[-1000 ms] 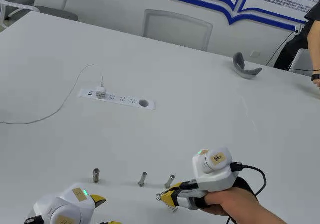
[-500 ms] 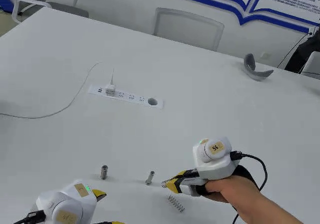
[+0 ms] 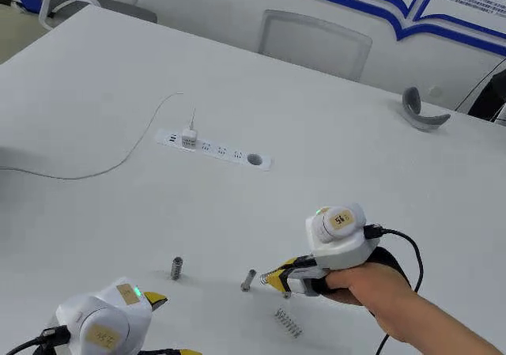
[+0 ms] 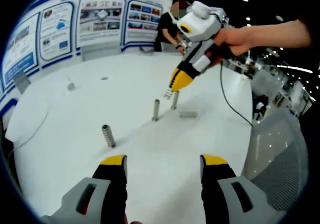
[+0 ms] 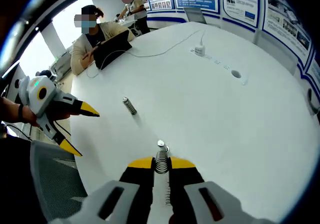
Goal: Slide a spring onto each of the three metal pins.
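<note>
A small coiled steel spring (image 5: 160,159) is clenched between the jaws of the right gripper (image 5: 161,163). A bare metal pin (image 5: 161,144) stands just beyond their tips, its lower part hidden behind the coil. The left gripper (image 4: 164,159) has its jaws released and wide apart, with a spring-sleeved pin (image 4: 107,135) ahead of them.

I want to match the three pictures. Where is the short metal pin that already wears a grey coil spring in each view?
Head view: the spring-covered metal pin stands low, left of centre.
Left gripper view: left of centre, slightly below the middle.
Right gripper view: left of centre, at mid height.
Shared landmark: the white plugged-in charger, farther away than the pin in every view.
</note>
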